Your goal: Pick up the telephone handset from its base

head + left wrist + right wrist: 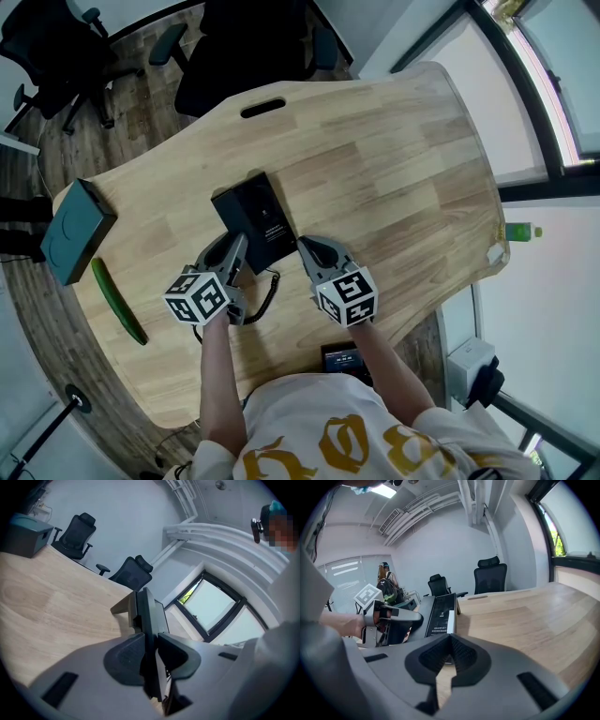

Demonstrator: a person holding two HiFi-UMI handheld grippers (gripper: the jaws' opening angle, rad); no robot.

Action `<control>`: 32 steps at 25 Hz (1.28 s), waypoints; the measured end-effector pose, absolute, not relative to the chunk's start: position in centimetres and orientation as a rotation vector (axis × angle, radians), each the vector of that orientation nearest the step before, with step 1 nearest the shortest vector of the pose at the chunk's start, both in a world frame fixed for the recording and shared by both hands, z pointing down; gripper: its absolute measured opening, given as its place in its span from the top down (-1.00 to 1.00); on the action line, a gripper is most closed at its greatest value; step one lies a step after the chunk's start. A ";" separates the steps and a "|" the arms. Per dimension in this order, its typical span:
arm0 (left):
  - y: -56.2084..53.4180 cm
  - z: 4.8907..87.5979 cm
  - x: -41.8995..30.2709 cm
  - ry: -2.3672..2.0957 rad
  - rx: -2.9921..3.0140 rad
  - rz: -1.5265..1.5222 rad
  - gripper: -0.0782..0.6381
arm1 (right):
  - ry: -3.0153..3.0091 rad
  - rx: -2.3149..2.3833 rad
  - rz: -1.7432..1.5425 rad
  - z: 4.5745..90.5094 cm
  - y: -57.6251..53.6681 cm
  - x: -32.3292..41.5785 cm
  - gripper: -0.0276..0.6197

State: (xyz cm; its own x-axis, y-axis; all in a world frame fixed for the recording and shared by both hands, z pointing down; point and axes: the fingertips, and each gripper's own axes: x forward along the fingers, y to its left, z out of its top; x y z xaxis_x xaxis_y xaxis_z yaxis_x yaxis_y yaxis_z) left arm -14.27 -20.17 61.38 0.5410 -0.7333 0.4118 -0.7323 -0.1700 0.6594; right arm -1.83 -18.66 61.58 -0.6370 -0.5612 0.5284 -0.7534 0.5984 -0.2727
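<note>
Left gripper (150,641): jaws pinching the black telephone handset (148,613), which lies along the left edge of its base (267,220) mid-counter (394,159). The lift wants to be straight up, slow, with slack in the coiled cord (269,295). Right gripper (450,638): jaws pressed together, empty. Count: one handset, one base, one cord, two grippers.

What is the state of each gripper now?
Left gripper: closed on the handset.
Right gripper: closed, holding nothing.

Black telephone (255,217), pale wood-grain table (403,159), teal box (75,230), green object (119,302), white shirt (309,412) with gold print.
</note>
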 end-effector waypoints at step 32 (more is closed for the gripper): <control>-17.9 56.9 -14.2 -1.161 1.897 -0.178 0.58 | -2.508 1.122 0.610 57.0 -17.6 -0.6 0.90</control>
State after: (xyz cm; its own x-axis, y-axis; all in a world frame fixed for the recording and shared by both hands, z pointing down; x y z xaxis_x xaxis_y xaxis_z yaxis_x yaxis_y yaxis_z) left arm -14.21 -17.92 56.89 0.5527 -0.7769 0.3017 -0.6510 -0.1765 0.7382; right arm -0.64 -17.55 56.98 -0.6377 -0.6221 0.4543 -0.7612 0.5991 -0.2482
